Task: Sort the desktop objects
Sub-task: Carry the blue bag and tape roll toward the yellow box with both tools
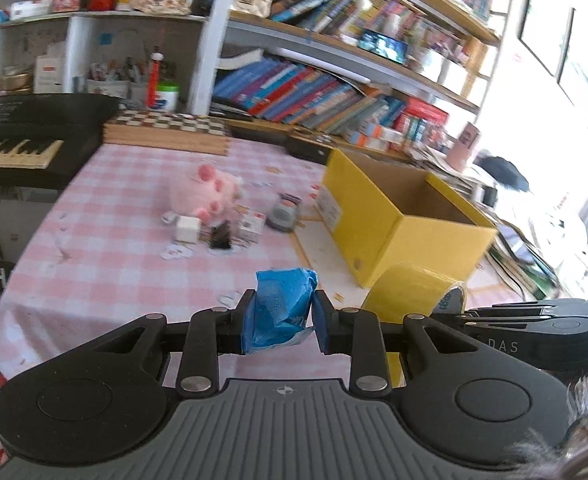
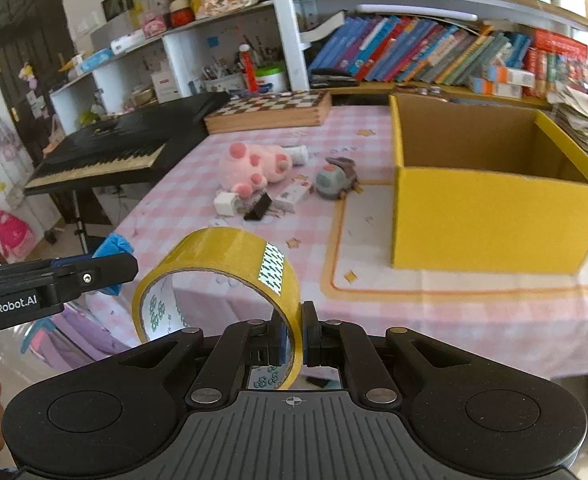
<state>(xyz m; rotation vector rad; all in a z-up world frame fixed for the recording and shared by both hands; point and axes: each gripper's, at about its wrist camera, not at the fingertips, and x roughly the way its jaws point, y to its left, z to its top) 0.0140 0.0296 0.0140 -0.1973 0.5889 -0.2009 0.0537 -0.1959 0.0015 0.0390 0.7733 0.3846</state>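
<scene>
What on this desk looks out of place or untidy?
The pink plush toy lies toppled among a loose jumble: a white cube, a black binder clip and a grey toy. Paper scraps litter the checked cloth beside the yellow box.

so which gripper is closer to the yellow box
Right. The right gripper, holding the tape, sits nearer the box. The left gripper, holding a blue packet, is farther out to its left.
</scene>
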